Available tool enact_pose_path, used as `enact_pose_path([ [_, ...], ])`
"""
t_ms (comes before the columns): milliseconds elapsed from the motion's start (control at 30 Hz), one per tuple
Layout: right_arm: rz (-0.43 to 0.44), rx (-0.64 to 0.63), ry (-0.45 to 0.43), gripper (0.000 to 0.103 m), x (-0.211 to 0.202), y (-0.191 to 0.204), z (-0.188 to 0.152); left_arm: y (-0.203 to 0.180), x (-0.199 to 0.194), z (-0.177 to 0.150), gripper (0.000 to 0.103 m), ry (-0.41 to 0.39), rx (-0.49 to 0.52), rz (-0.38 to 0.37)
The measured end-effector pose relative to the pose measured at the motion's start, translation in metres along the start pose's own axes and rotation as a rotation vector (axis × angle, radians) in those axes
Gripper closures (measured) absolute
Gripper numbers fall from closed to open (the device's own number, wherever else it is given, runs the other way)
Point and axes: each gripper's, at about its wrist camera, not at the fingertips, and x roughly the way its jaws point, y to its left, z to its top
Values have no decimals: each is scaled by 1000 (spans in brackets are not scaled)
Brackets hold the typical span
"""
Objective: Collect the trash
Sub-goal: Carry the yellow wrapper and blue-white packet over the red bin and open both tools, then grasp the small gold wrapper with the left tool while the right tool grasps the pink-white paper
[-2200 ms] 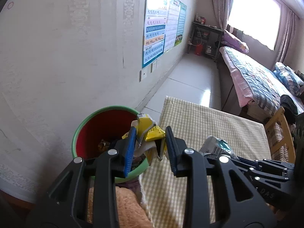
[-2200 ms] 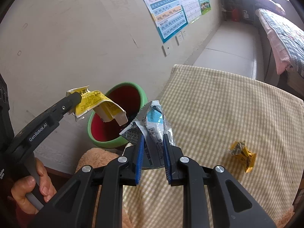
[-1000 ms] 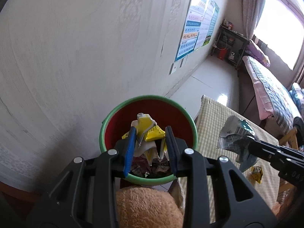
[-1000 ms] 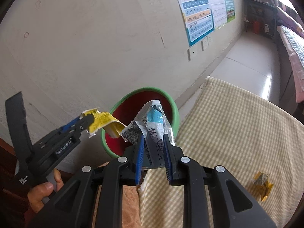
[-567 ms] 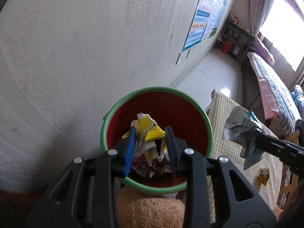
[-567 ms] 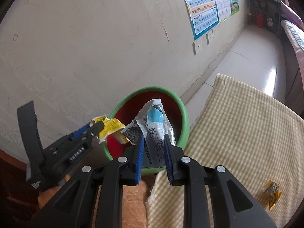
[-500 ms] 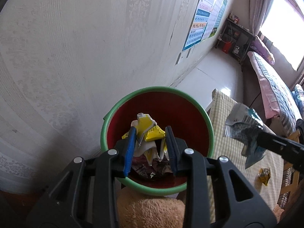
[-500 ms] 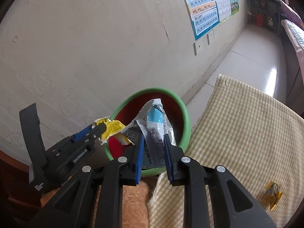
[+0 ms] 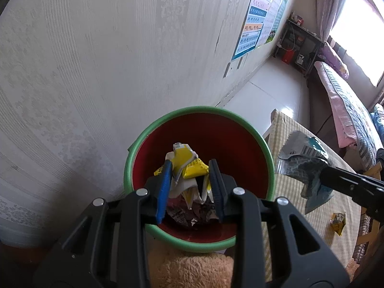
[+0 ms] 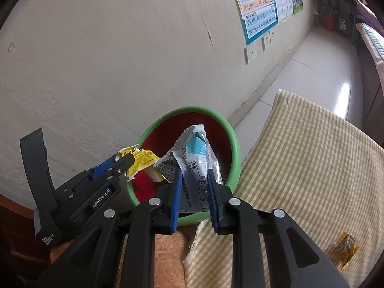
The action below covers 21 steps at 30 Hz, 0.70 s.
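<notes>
Plastic bin, round, red inside with a smooth green rim, fills the middle of the left wrist view, standing against a pale wall with a faint embossed pattern. The left gripper hangs over its mouth, its blue ribbed pads clenched on a crumpled yellow wrapper, glossy and folded into sharp creases. Dark shredded scraps lie at the bin's bottom. A fuzzy tan cloth bulges just below the rim. To the right, a checked cloth covers a table; near its right edge lies a small gold foil scrap. Above it the right gripper's black finger holds a silver packet.

From the right wrist view, the right gripper grasps the silver packet, a crinkled foil pouch with a blue patch and a serrated edge, over the bin's near rim. The left gripper enters from the left, pinching the yellow wrapper above the bin's left side. The gold scrap sits near the tablecloth's right edge, well apart from the bin. Glossy charts hang on the wall.
</notes>
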Motion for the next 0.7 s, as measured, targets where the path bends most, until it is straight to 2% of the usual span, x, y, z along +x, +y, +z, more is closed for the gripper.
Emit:
enact_pose_path([
  [233,11,11,22,82,13,3,9,1,12,5,73,27,2,3],
  [300,13,7,30,81,17,6,11,1,15,6,70,30,-1,9],
  [333,14,4,31,78,18,7,12,1,16,7,68,28,-3,10],
  [367,17,2,29,69,19,7,14,0,16,7,59,24,-5,16],
  [400,20,4,25,51,19,8,14,1,15,7,48,19,-6,22],
  [433,24,9,15,46,18,7,15,1,14,6,45,13,-8,27],
  [567,28,11,-14,44,1,-1,14,2,7,2,44,10,-12,33],
  [667,16,-12,-67,43,-39,-25,-4,-2,-3,-4,44,6,-2,16],
  [700,1,-23,-73,40,-49,-33,-12,-7,-8,-7,44,6,10,4],
])
